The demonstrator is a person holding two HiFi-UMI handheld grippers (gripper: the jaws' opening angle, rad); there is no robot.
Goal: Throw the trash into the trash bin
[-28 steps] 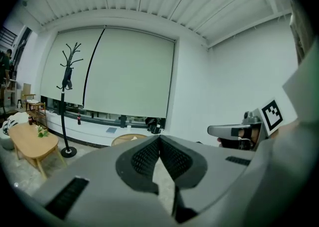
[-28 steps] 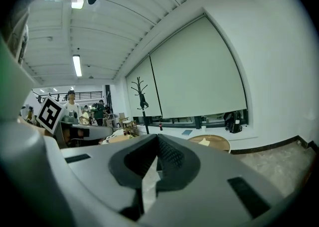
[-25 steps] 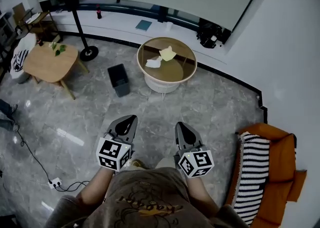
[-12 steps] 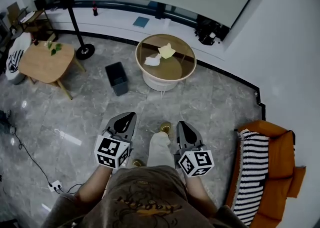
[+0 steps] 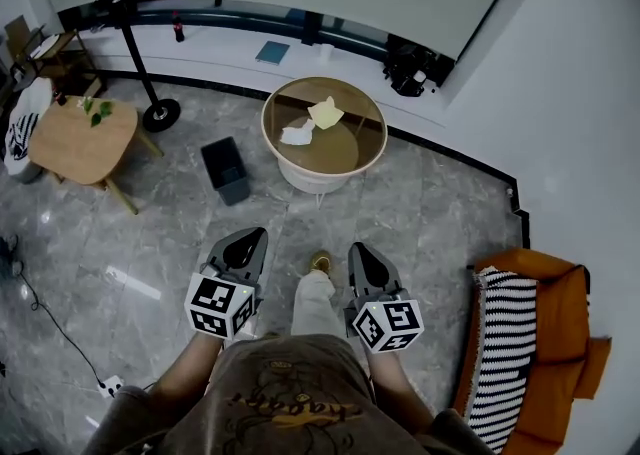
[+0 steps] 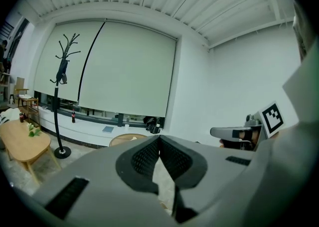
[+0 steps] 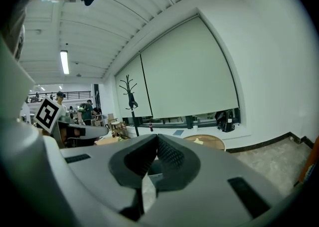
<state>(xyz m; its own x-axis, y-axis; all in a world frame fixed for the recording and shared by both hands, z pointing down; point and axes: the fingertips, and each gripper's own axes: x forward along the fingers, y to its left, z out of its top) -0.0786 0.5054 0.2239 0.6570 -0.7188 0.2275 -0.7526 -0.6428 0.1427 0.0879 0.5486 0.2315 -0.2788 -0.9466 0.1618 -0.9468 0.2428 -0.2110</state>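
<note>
The right gripper view alone shows distant people (image 7: pixel 87 111). Head view: crumpled white trash (image 5: pixel 296 135) and yellow trash (image 5: pixel 325 112) lie on the round bench (image 5: pixel 345 148), with the dark trash bin (image 5: pixel 226 170) beside it on the floor. Left tool (image 5: pixel 243 251) and right tool (image 5: pixel 362 265): jaws closed, empty.

Grippers counted: two, the left gripper (image 5: pixel 256 234) and the right gripper (image 5: pixel 357 248). Worktops counted: two, the round worktop (image 5: pixel 342 150) and the wooden worktop (image 5: pixel 78 139). Trash counted: two pieces, the white piece (image 5: pixel 296 135) and the yellow piece (image 5: pixel 325 112). One bin (image 5: pixel 226 169) was recorded. One coat stand (image 5: pixel 148 89), one bottle (image 5: pixel 178 27) and one blue book (image 5: pixel 271 52) were noted. One orange chair (image 5: pixel 562 335) and one striped cushion (image 5: pixel 504 343) were also found.
</note>
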